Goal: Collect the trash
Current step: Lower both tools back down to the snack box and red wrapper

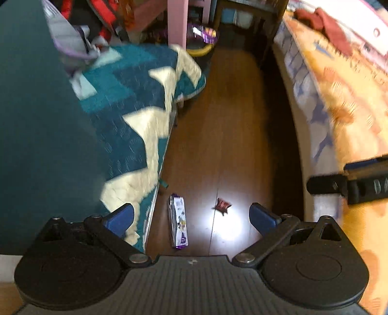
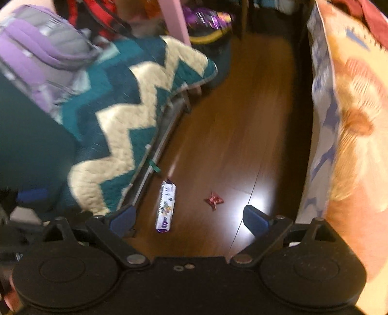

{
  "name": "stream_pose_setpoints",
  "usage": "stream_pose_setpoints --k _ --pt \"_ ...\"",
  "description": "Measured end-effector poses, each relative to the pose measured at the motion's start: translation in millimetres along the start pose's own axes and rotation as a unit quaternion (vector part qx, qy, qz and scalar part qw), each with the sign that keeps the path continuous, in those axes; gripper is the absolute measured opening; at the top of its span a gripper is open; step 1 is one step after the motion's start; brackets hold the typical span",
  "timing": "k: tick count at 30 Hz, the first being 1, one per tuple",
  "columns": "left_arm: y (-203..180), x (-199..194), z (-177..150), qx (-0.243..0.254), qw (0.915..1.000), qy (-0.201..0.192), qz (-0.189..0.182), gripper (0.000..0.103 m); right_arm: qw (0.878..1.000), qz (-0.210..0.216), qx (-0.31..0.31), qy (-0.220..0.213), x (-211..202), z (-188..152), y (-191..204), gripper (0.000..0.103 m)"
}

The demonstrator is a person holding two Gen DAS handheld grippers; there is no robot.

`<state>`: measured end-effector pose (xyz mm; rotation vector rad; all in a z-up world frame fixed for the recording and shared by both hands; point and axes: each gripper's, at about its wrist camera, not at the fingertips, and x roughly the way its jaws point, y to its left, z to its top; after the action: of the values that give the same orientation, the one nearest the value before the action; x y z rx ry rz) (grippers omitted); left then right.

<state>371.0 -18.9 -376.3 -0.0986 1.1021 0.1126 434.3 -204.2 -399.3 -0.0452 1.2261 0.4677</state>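
Note:
A long white and purple wrapper (image 1: 178,221) lies on the brown wood floor beside the bed; it also shows in the right wrist view (image 2: 166,206). A small crumpled red wrapper (image 1: 221,206) lies to its right, also seen in the right wrist view (image 2: 214,200). My left gripper (image 1: 191,218) is open and empty, held above both wrappers. My right gripper (image 2: 189,219) is open and empty, also above them. Part of the right gripper (image 1: 349,185) shows at the right edge of the left wrist view.
A bed with a teal and cream zigzag quilt (image 1: 145,116) borders the floor strip on the left. An orange patterned bed (image 1: 344,109) borders it on the right. A dark bin with a yellow rim and purple wrappers (image 1: 202,41) stands at the far end by pink legs (image 1: 178,21).

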Motion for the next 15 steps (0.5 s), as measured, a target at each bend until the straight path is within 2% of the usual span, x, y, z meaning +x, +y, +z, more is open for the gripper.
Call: stream_pose_setpoints --k 8,15 --pt "-14.2 141.2 -48.0 -0.019 0.9987 0.043 0.021 0.102 0.999 -0.016 0.029 0.033 141.5 -5.5 -30.9 0.094" --pt "-8.3 253.0 -79.9 -0.071 0.9932 0.08 0.046 0.102 0.995 -0.022 0.071 0.069 252.7 -8.7 -58.8 0.093"
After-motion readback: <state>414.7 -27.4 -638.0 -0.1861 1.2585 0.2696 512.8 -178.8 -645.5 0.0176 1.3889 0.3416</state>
